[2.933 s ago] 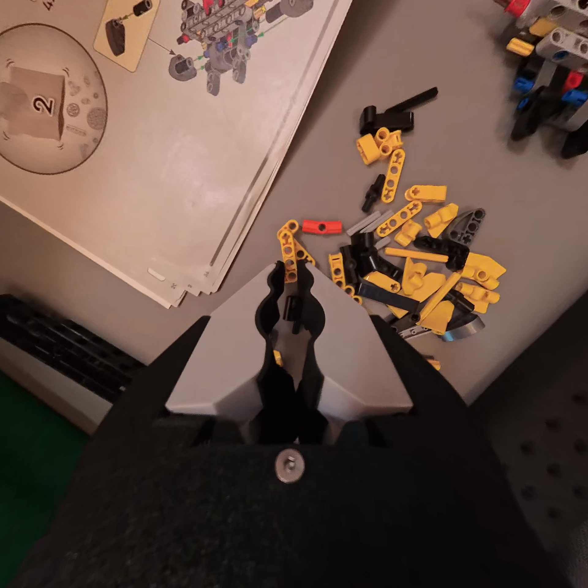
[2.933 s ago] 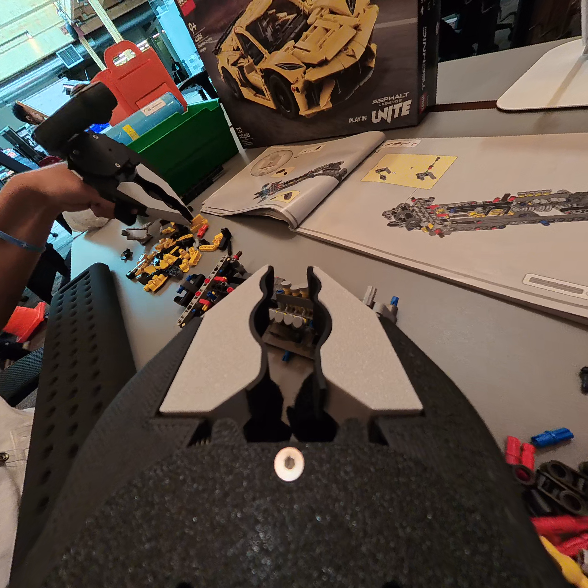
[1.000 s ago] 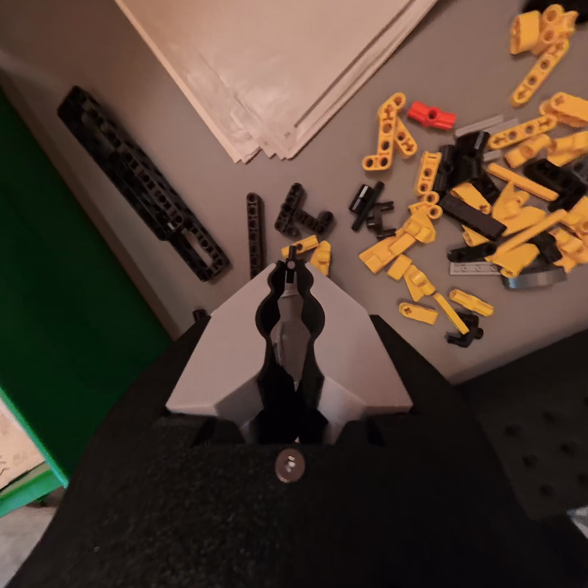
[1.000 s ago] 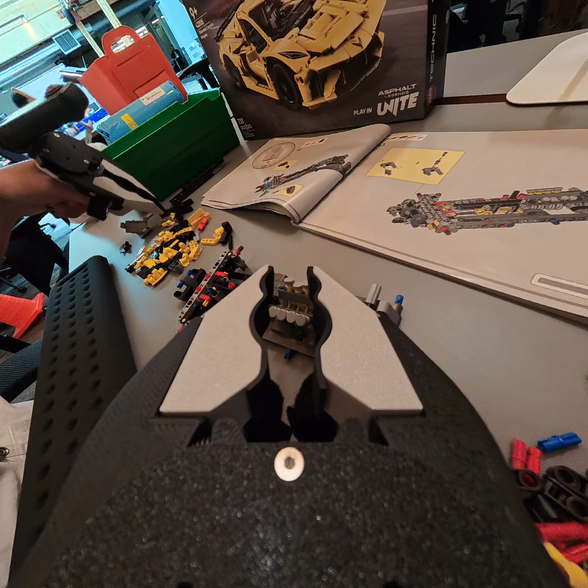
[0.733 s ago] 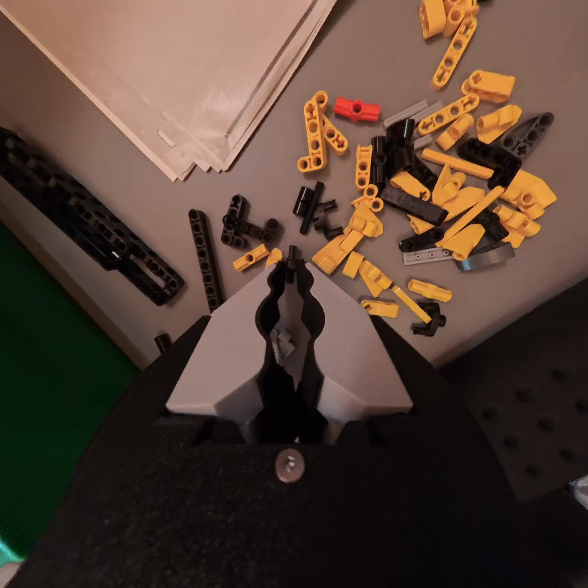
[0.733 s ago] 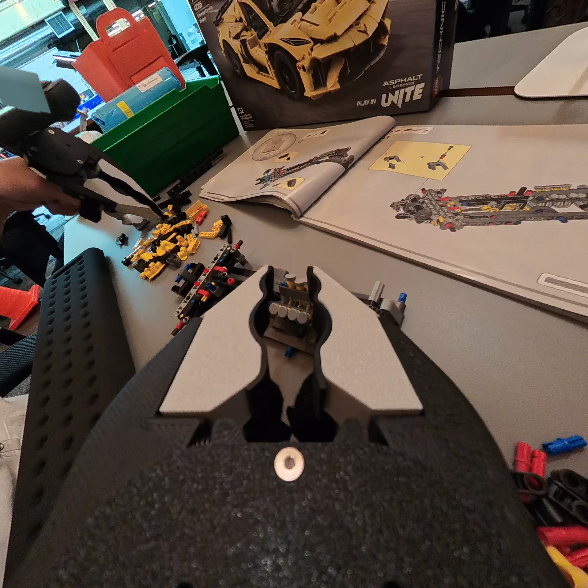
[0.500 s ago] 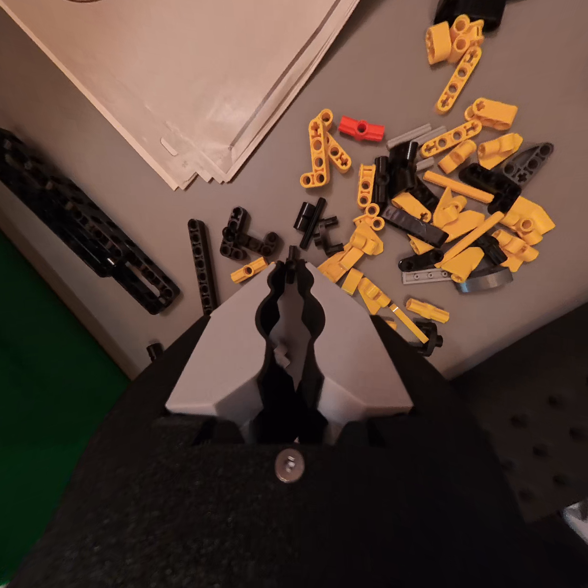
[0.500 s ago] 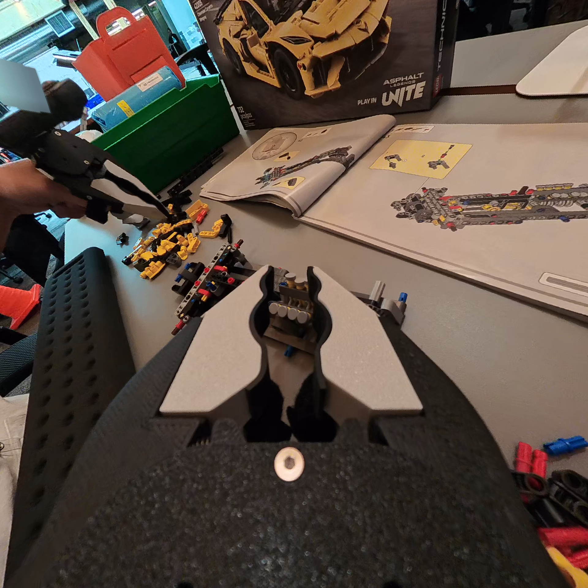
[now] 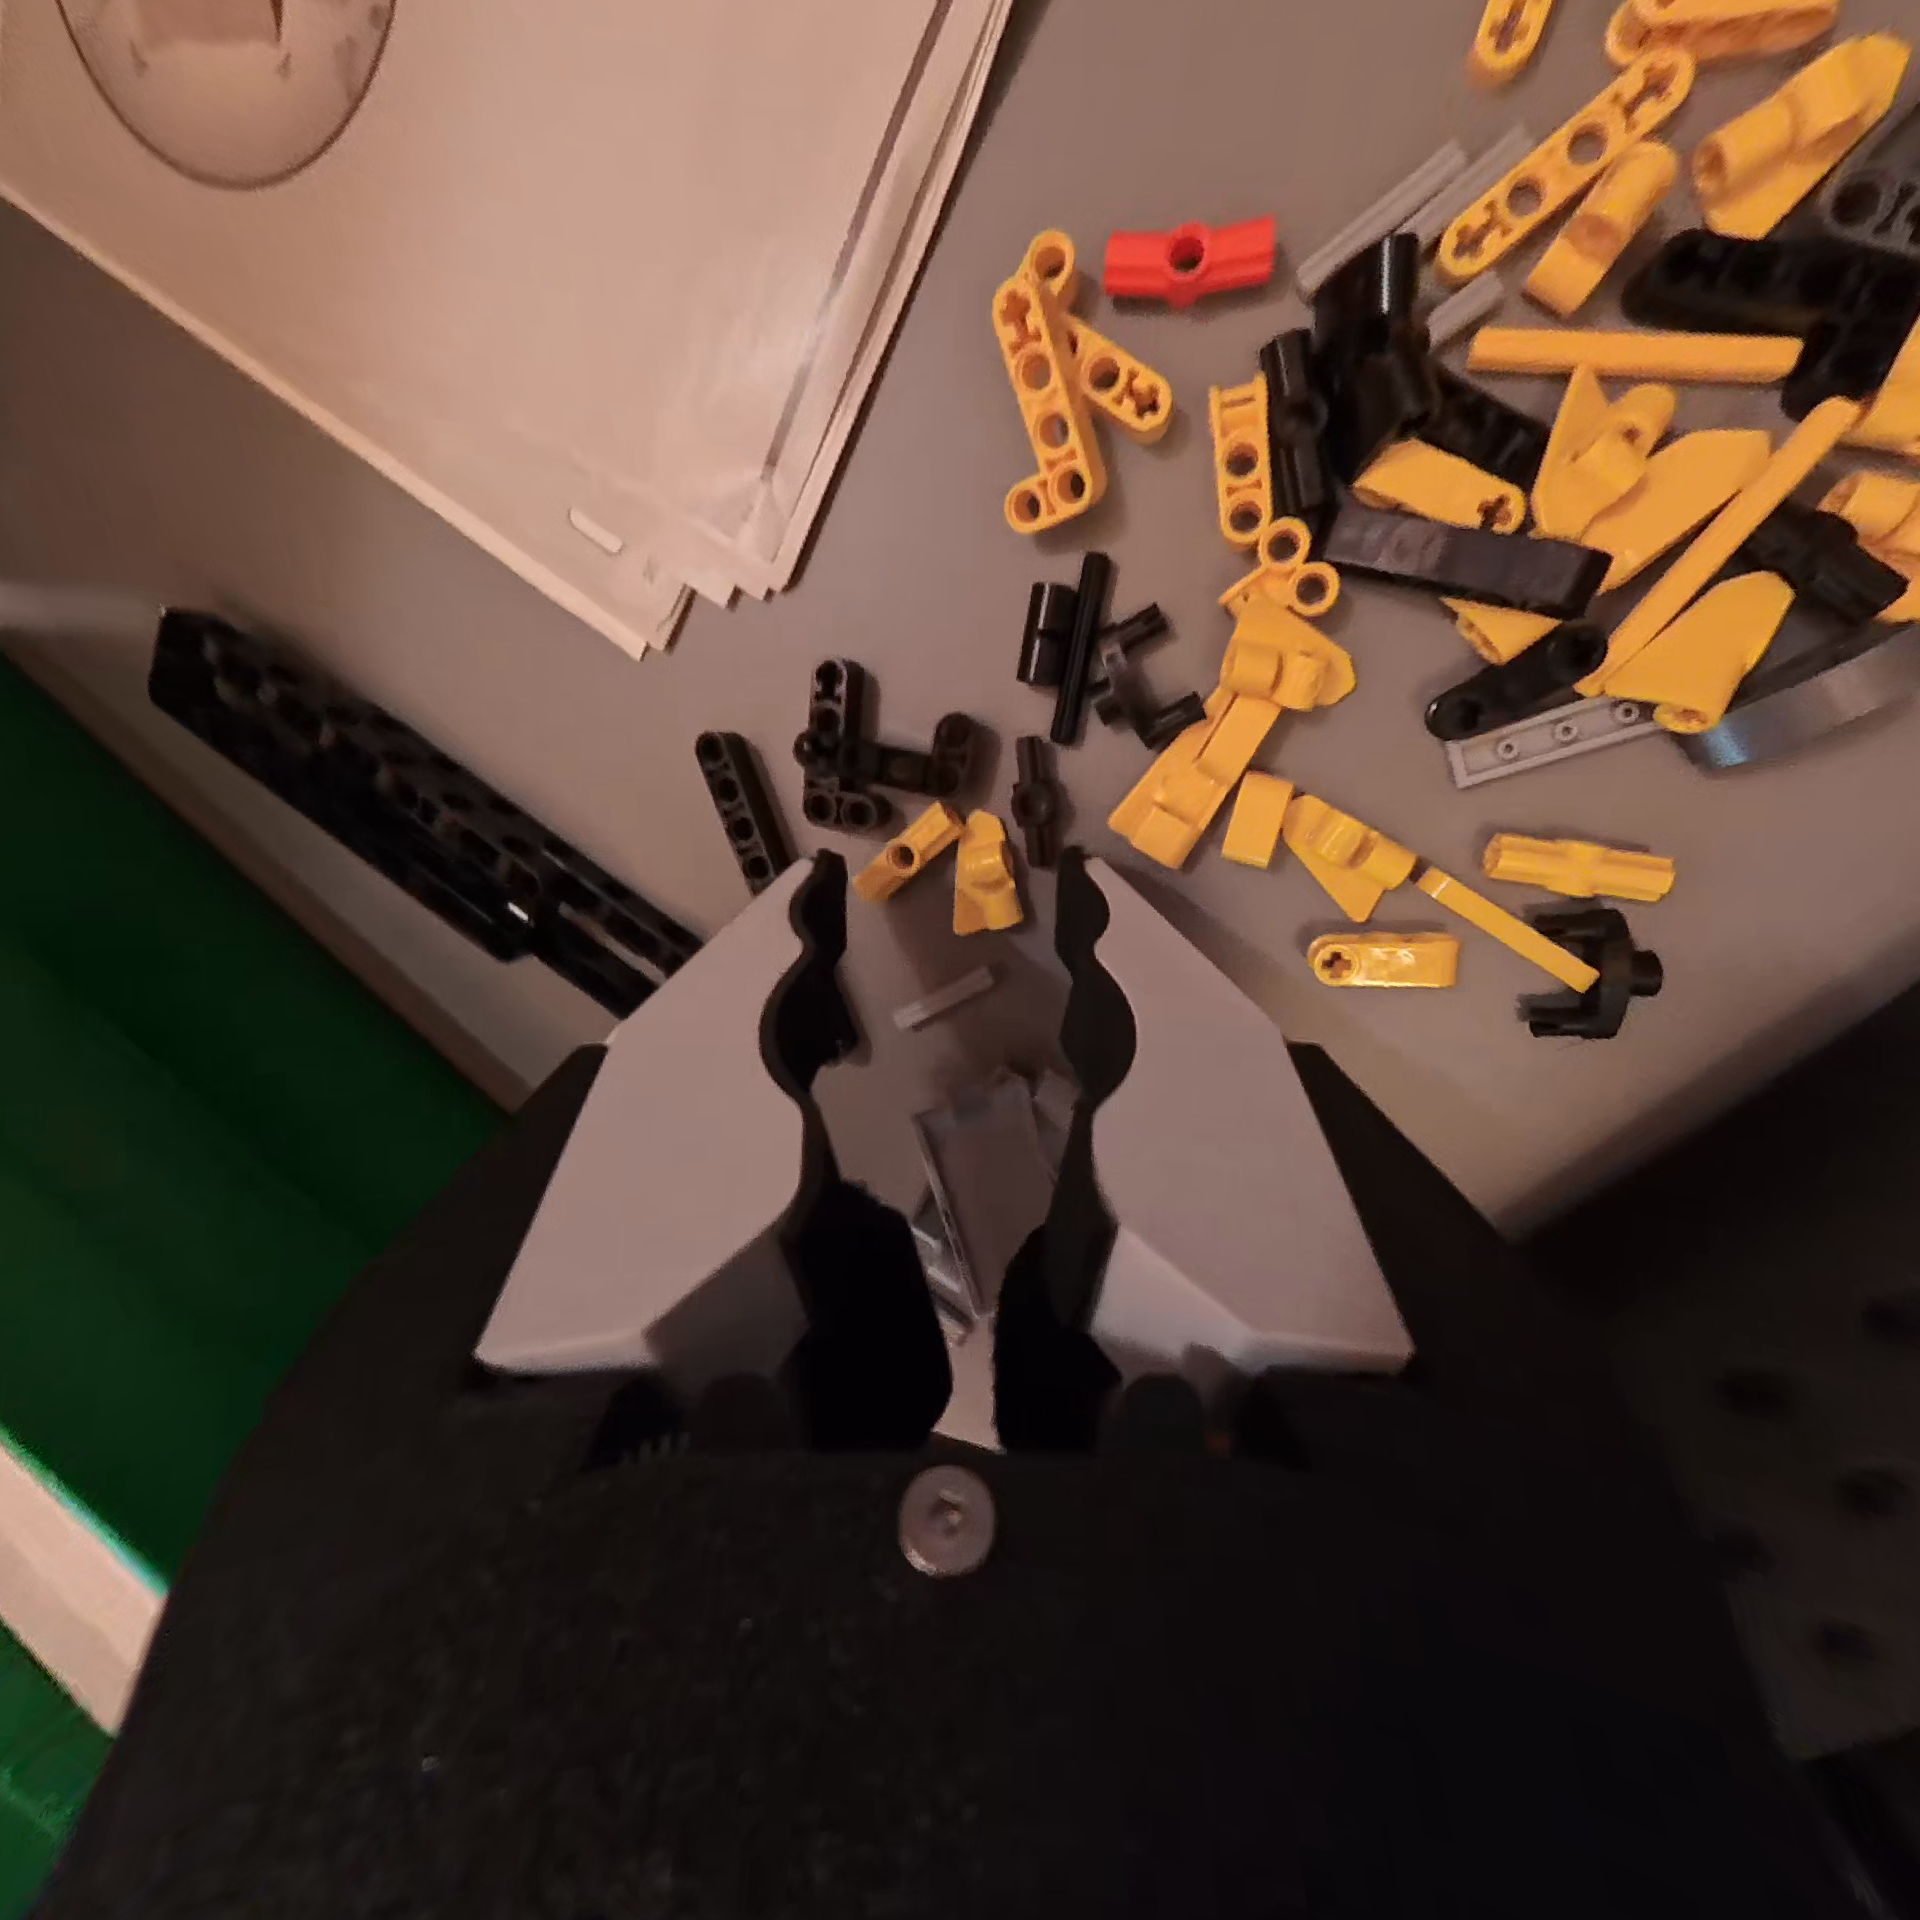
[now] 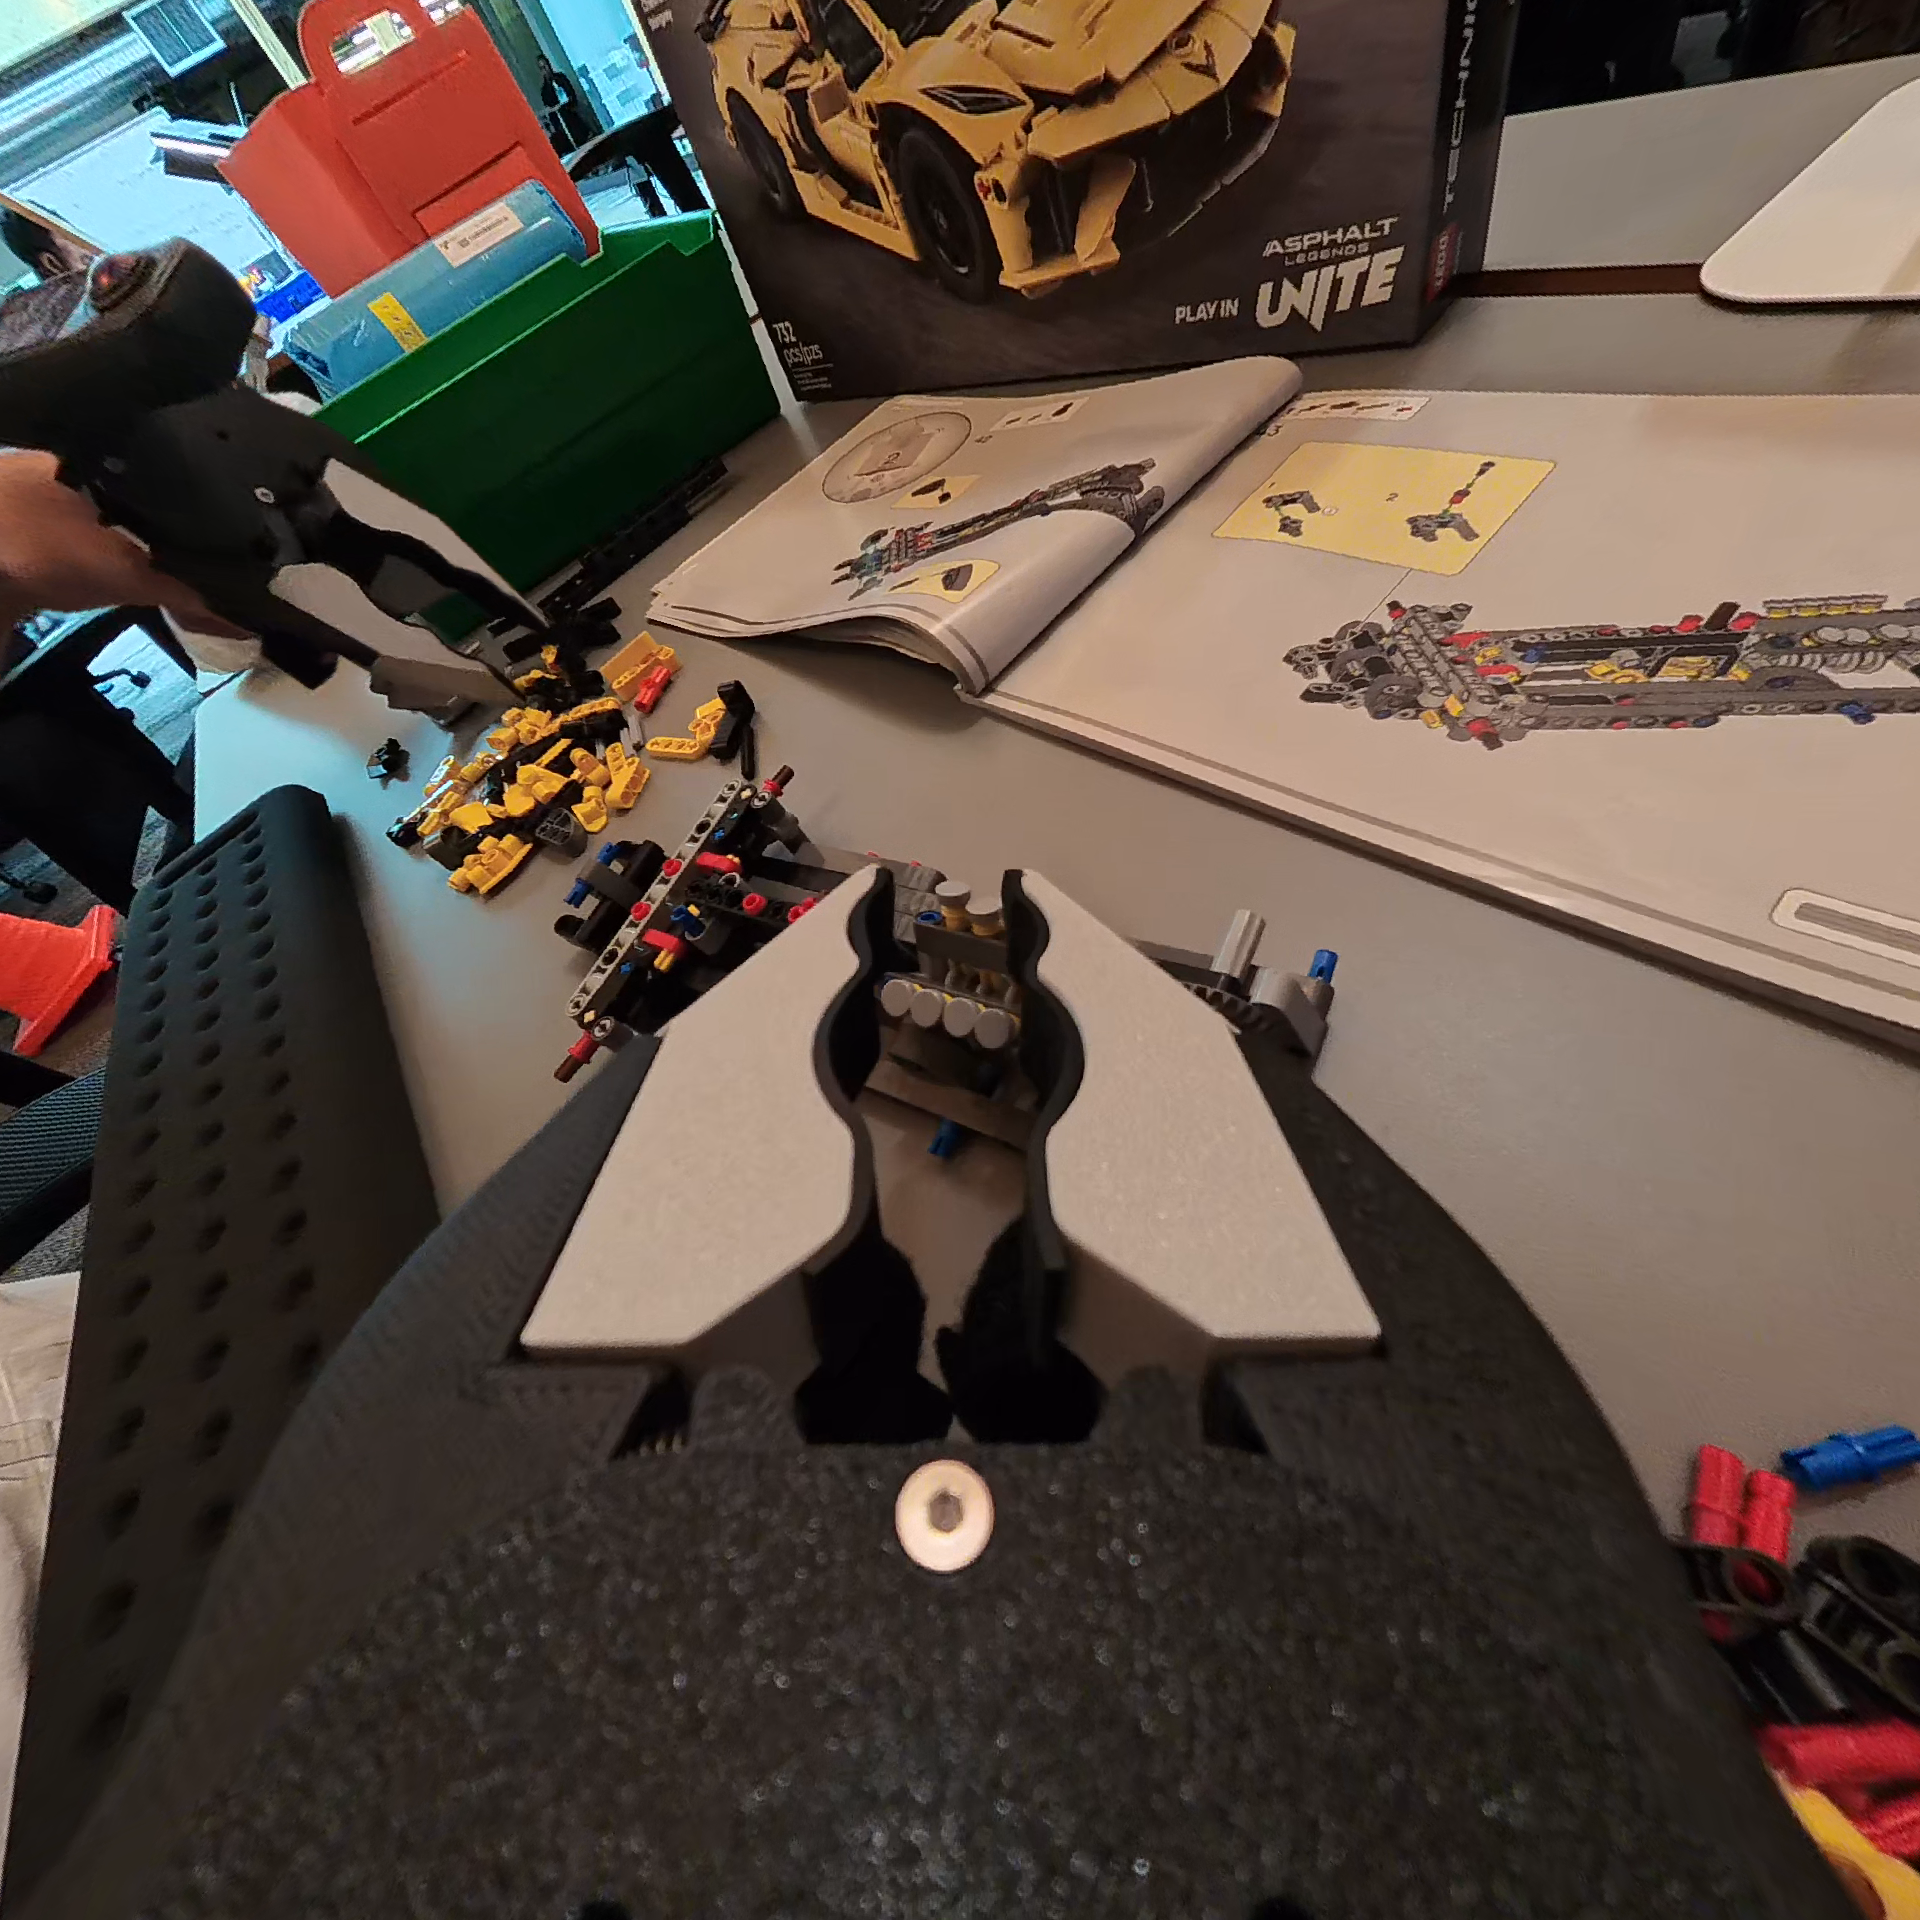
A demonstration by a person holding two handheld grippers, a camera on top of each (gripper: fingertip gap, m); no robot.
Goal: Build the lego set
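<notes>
My left gripper is open and empty, low over the grey table at the near-left edge of a pile of yellow and black lego parts. A small black connector lies just ahead of its tips, beside two small yellow pieces. The left gripper also shows in the right wrist view, held by a hand at that pile. My right gripper is shut on the part-built lego chassis, with its grey engine block between the fingers.
The open instruction booklet lies beyond the chassis, its corner in the left wrist view. The set's box and a green bin stand behind. A long black frame lies by the table edge. Red and blue pins lie at right. Left tips to right tips: about 35 cm.
My left gripper carried a small black connector from the pile toward its near-left edge, then opened; the connector now lies on the table. My right gripper kept its hold on the chassis.
</notes>
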